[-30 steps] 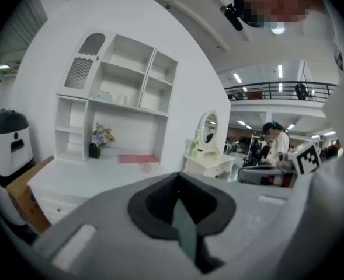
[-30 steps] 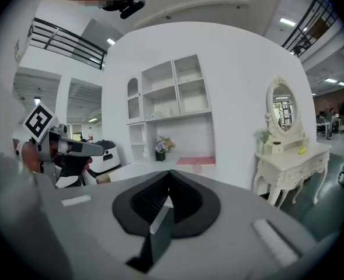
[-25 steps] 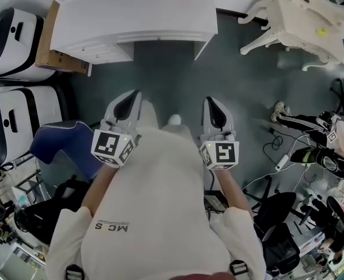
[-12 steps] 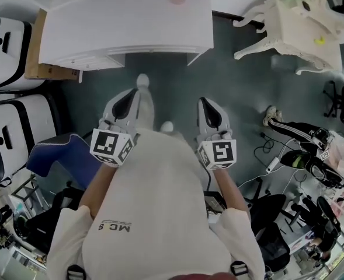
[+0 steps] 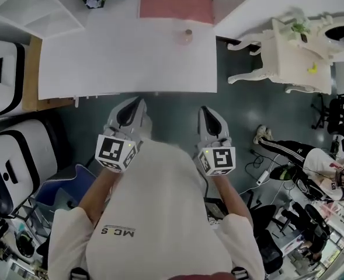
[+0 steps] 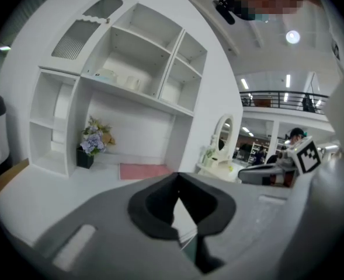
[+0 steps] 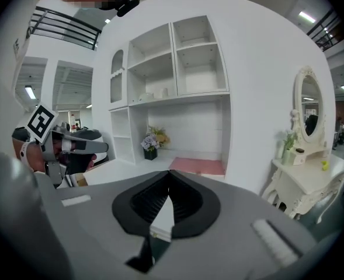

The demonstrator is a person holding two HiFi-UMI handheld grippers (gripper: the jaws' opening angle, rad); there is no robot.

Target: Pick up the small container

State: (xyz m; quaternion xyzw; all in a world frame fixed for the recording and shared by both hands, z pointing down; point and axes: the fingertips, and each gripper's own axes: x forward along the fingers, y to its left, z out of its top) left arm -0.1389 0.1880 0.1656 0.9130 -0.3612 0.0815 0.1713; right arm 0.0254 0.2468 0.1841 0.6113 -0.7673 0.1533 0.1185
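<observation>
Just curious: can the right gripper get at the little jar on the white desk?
Probably not yet: nothing blocks the jar, but the right gripper hangs short of the desk, jaws shut.

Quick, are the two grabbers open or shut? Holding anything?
Left gripper: shut, holding nothing.
Right gripper: shut, holding nothing.

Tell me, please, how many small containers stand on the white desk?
1: the small container stands on the white desk, just off the near edge of the pink mat. The shelves could hide others.
</observation>
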